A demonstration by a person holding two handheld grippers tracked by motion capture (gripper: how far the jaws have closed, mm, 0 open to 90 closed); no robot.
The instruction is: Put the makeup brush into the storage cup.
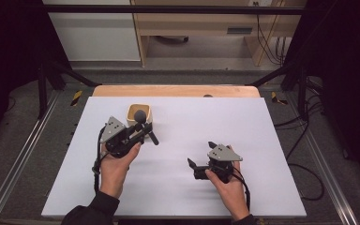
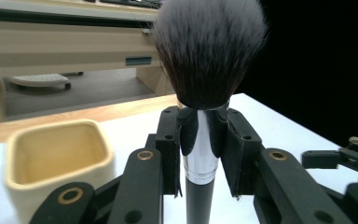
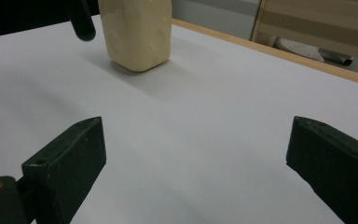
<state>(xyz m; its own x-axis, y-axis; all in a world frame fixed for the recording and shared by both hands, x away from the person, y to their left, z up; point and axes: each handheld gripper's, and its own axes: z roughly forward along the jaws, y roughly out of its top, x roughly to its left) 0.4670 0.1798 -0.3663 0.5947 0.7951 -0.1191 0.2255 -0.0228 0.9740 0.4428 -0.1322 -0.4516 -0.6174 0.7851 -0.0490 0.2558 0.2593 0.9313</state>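
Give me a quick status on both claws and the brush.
Left claw shut on the makeup brush, bristles up, beside the cream cup. Right claw open, nothing between its jaws. White table bare between brush and cup.

The brush [image 2: 200, 140] has soft bristles and a glossy metal ferrule; the cream cup [image 2: 56, 158] looks matt.

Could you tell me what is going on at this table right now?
A person works with a hand-held gripper in each hand. The left hand-held gripper is shut on a makeup brush, clamped at its silver ferrule with the bristles upward, next to a cream square cup on the white table. The right hand-held gripper is open with nothing between its jaws, low over the table nearer the person.
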